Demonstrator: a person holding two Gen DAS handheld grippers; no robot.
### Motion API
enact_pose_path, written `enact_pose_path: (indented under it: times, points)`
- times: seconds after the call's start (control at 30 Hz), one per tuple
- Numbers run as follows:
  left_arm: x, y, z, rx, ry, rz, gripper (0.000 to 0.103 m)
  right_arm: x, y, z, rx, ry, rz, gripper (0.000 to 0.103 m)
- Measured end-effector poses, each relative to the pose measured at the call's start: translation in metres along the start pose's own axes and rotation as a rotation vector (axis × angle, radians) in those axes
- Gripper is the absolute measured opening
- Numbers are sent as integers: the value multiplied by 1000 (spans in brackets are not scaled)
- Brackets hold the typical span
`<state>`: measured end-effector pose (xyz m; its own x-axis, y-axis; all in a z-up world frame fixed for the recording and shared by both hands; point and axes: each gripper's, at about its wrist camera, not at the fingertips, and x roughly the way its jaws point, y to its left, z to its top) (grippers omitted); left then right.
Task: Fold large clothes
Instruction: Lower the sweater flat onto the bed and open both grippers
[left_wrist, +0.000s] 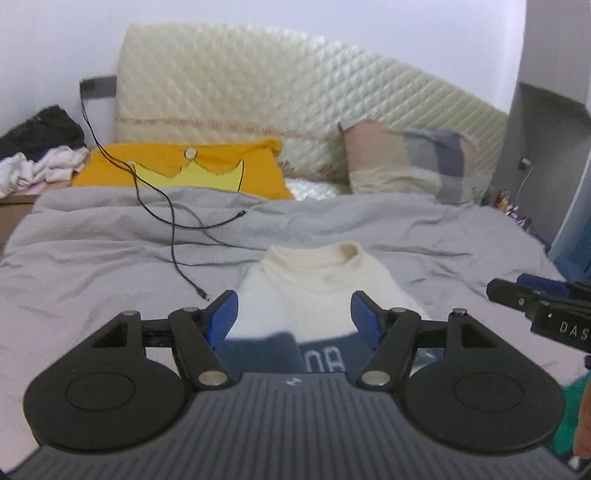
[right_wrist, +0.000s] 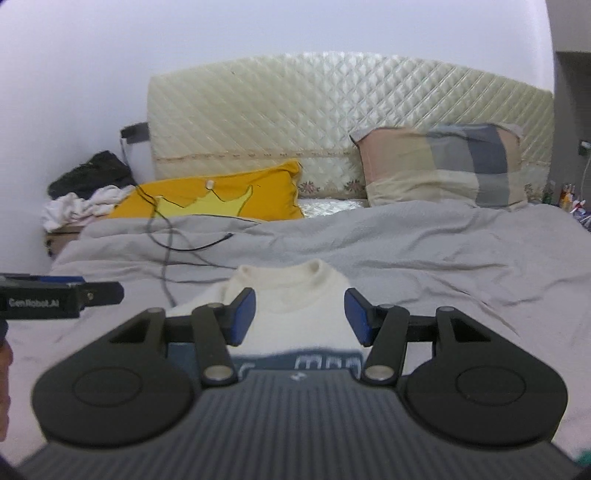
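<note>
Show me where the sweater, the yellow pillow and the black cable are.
sweater (left_wrist: 325, 291), left wrist view, cream chest below the collar
yellow pillow (right_wrist: 266, 192), right wrist view, orange upper part
black cable (left_wrist: 173, 236), left wrist view, middle stretch on the blanket

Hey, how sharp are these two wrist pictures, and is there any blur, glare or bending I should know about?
Left wrist view: soft all over, the headboard smeared, and the wall edge at right bows from the fisheye. Right wrist view: likewise soft, the lettering on the sweater unreadable, the cable blurred, the headboard's top curved. Both: even, flat light, no glare, weak shadows.
</note>
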<state>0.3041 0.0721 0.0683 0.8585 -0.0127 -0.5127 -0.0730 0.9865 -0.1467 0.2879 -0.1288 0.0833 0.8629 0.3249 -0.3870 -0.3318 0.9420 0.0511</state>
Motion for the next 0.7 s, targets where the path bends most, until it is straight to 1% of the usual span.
enact_pose_path:
  times: [0.07,0.2,0.27,0.37,0.5,0.6,0.7]
  points:
    - [-39,-7,-12,-5,-17,-6,73,-32,4,-7,7,-20,4,56]
    - [-104,-20,-43,-18,-49,-24,74,-90,11,-28,23,-52,8,56]
    - [-131,-26,-62,-16,-57,-35,74,-113,14,-41,20,-60,9,56]
    - [-163,-38,-95,-4,-58,-48,74,-135,15,-64,15,-69,18,56]
    - [-183,-49,-137,-8,-38,-66,74,-152,10,-94,29,-57,4,56]
    - [-183,-58,-169,9,1,-69,74,-156,2,-111,48,-23,-21,56]
    - [-171,-64,-196,14,61,-62,74,-154,-8,-121,85,-18,-12,56]
